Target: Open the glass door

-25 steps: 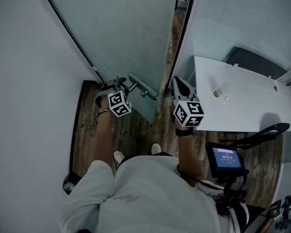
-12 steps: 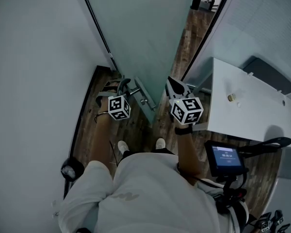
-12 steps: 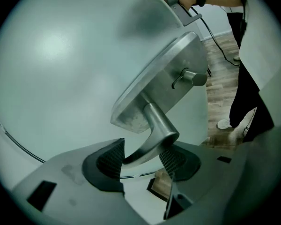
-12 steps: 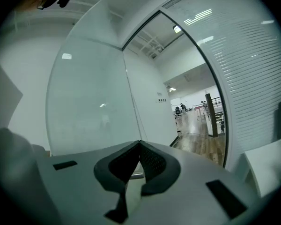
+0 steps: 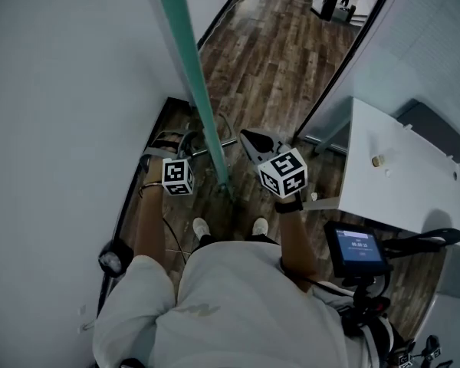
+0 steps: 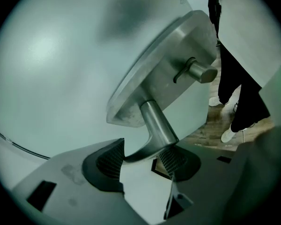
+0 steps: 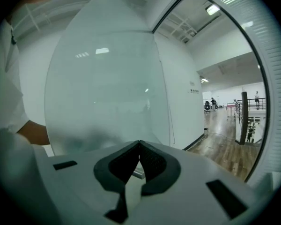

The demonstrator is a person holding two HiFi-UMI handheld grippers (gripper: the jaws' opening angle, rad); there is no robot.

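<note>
**Left jaws spread around the door handle, right jaws shut; door stands open**

The left gripper (image 6: 141, 159) has its jaws spread wide and they have just been opening. The metal lever handle (image 6: 157, 123) passes down between the pads. It lies close against the right-hand pad, with a clear gap to the other, so it is not pinched. The lever rises to a long metal plate (image 6: 145, 83) fixed on the frosted glass door (image 6: 51, 69), and a small turn knob (image 6: 199, 71) sticks out of the plate higher up. Past the door's edge on the right are a person's dark trouser legs (image 6: 239, 88) and white shoes.

The right gripper (image 7: 139, 146) has its jaws pressed together with nothing between them. It points at the glass pane, and an open doorway to its right leads to a wood-floored hall (image 7: 225, 144).

From the head view, the door appears edge-on as a thin teal strip. It runs from the top of the frame down to a point between the two grippers, with the left marker cube (image 5: 178, 176) on one side of it and the right marker cube (image 5: 282, 173) on the other. The plank floor (image 5: 268, 60) shows beyond the door, through the cleared opening. A white wall (image 5: 54, 90) lies on the left, a white table (image 5: 399, 182) on the right, and a small lit screen (image 5: 356, 248) below the table.
</note>
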